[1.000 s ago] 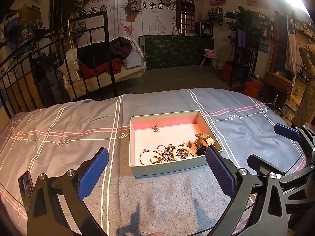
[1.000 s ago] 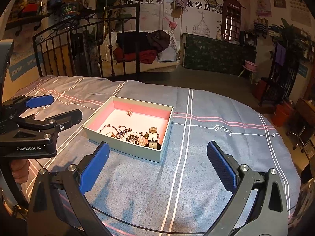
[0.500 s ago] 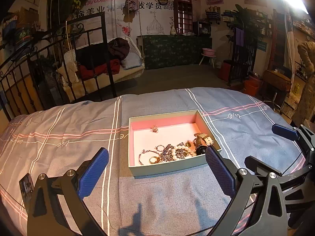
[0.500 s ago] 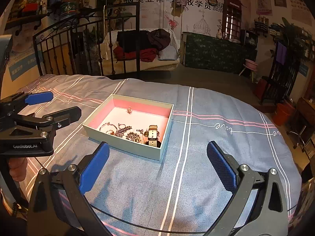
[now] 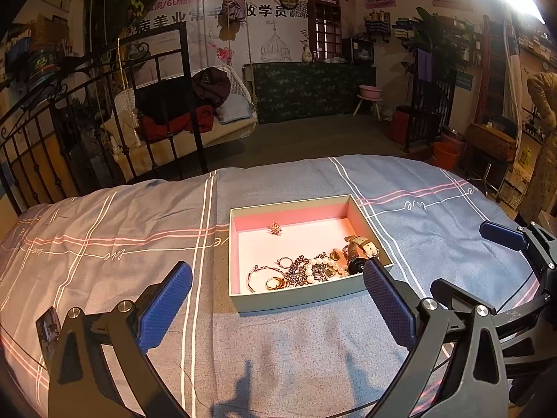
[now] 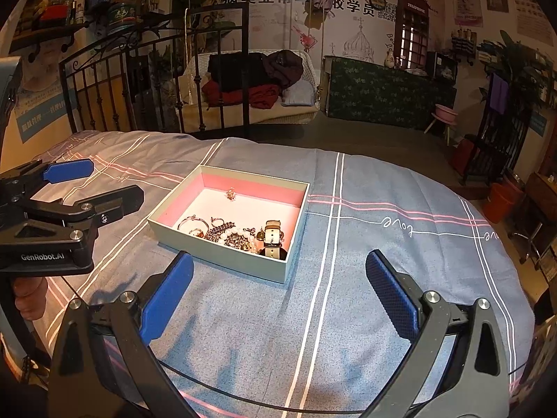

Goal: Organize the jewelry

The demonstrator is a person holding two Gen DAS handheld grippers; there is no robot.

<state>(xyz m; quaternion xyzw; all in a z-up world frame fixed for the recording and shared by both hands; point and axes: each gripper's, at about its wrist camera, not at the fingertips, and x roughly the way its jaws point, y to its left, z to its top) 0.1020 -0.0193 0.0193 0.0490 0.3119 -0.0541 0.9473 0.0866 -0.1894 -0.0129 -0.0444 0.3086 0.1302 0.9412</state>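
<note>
left gripper (image 5: 276, 299): blue pads spread wide, nothing between them; hangs above the bedspread (image 5: 104, 230) at the box's 6 o'clock side in the left wrist view.
box (image 5: 296, 299): open, pale green outside, pink inside, sits flat on the bedspread, no lid in view.
brooch (image 5: 275, 228): small gold piece, alone at 12 o'clock of the box floor, well apart from the rest.
bangle (image 5: 259, 271): silver, at about 7 o'clock of the floor, touching a gold ring (image 5: 273, 283).
chain pile (image 5: 301, 271): dark chain tangled with a pearl bracelet (image 5: 325, 266), near the 6 o'clock wall.
watch (image 5: 358, 249): beige strap, dark face, at 4 o'clock, against the right wall.
right gripper (image 6: 278, 287): wide apart too, holding nothing; over bare bedspread at the box's 5 o'clock in the right wrist view.
stage: all the jewelry seen lies inside the box, none on the bedspread. Fits either a heap waiting to be sorted or pieces gathered in; cannot settle which.
next move: any pick from the pile needs a narrow pinch on 1 piece, since chain and pearls are tangled and would drag together.
</note>
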